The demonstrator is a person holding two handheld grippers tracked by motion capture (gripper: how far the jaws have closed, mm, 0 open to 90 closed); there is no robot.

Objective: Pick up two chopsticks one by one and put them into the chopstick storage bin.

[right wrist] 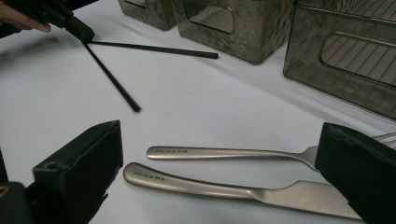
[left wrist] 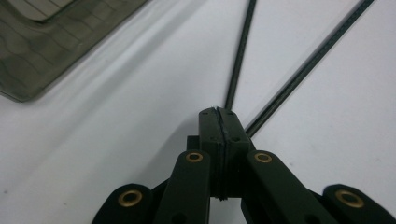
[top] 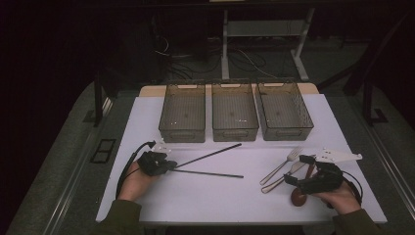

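Left gripper (left wrist: 219, 114) fingers pressed together by 2 thin black chopsticks (top: 208, 164), right gripper (right wrist: 219, 172) fingers spread over steel fork (right wrist: 229, 153).

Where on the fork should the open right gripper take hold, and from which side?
Grip the fork across its straight handle, coming down from above. It lies flat on the white table, beside the knife, so the right gripper's jaws need the narrow gap either side.
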